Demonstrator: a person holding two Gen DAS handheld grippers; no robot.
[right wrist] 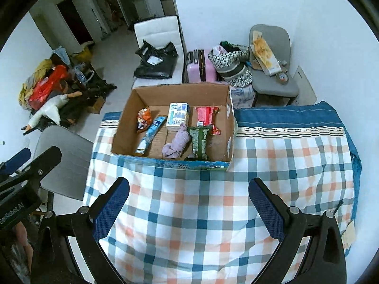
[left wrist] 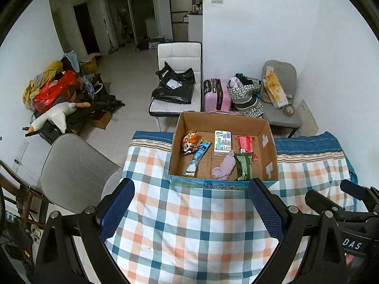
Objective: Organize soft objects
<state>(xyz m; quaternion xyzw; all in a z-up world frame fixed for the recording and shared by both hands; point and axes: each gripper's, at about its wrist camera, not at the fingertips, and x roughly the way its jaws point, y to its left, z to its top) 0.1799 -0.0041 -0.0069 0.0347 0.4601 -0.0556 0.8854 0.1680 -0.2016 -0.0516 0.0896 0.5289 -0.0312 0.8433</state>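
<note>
Pink suitcase point(left wrist: 216, 94) between two chairs point(left wrist: 176, 75).

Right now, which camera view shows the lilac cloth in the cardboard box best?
The right wrist view shows the lilac cloth best: it looks larger there, with its twisted folds visible between the blue tube and the green packet. The left wrist view shows the same cloth smaller, but unobstructed, inside the cardboard box.

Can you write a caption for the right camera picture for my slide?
Open right gripper hovers over the plaid cloth before a cardboard box holding snack packets and a lilac sock.
</note>
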